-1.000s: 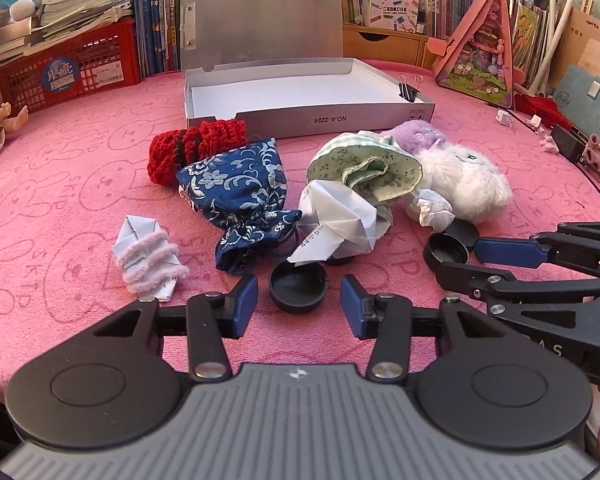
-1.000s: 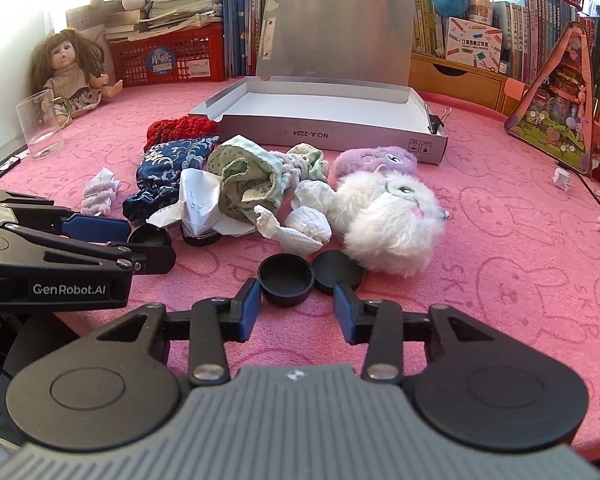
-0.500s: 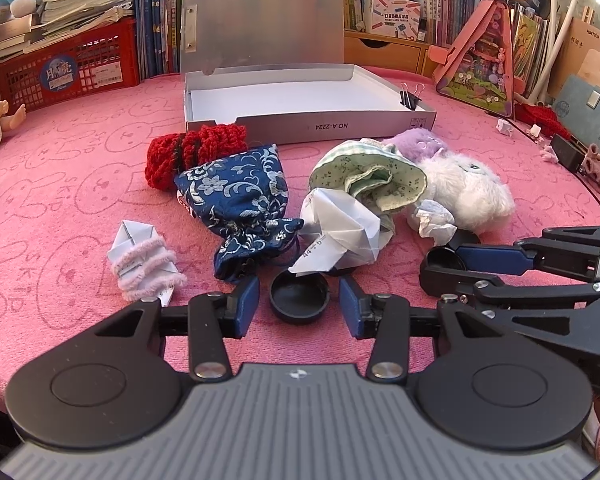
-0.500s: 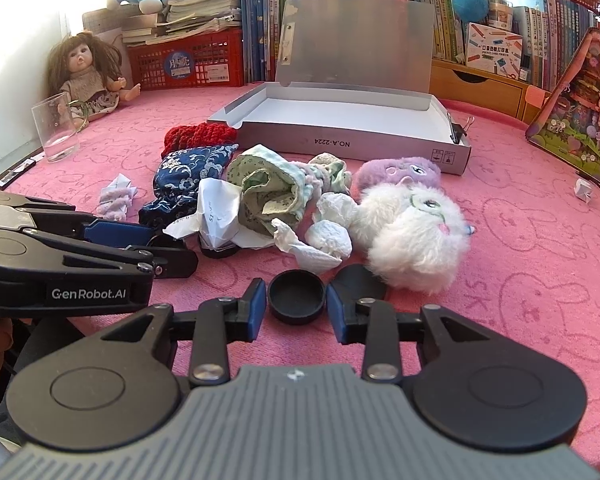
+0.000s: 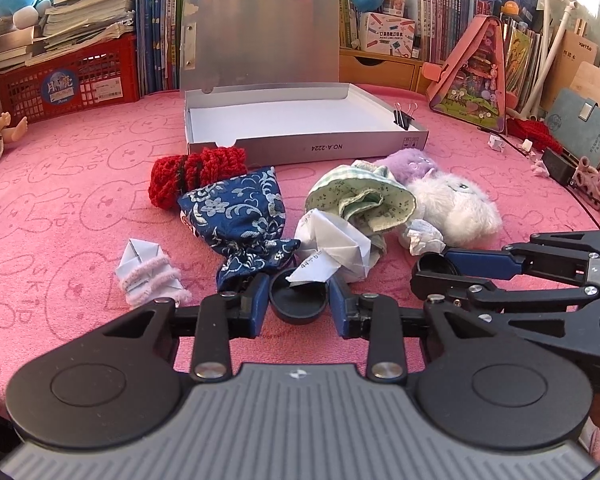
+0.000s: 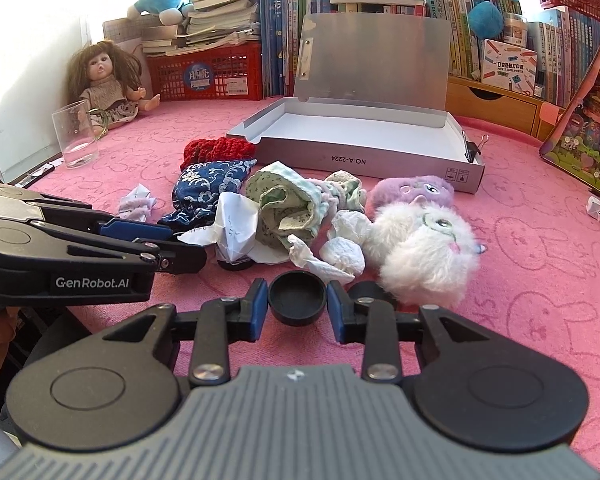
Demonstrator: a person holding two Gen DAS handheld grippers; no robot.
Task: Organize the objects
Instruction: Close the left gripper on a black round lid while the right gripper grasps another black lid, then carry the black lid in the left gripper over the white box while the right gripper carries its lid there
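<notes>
A pile lies on the pink cloth: a blue floral pouch [image 5: 236, 212], a red knitted piece [image 5: 196, 172], a green cloth [image 5: 360, 200], folded paper [image 5: 332, 246] and a white plush toy [image 5: 456, 208]. My left gripper [image 5: 298, 300] has its blue pads on both sides of a black round cap [image 5: 298, 304], touching it. My right gripper [image 6: 297, 300] is closed the same way on a second black cap [image 6: 297, 298]. A third black cap [image 6: 366, 292] lies just right of it. The open silver box [image 5: 304, 120] stands behind the pile.
A paper bundle with pink fuzzy wire [image 5: 148, 276] lies left of the pile. A glass [image 6: 75, 136] and a doll [image 6: 104, 80] are at the far left. A red crate [image 5: 68, 80], books and a pink triangular case [image 5: 476, 76] line the back.
Both grippers have moved forward over the cloth and closed in. Each black cap now sits between its gripper's pads; the gaps have narrowed onto the caps.
</notes>
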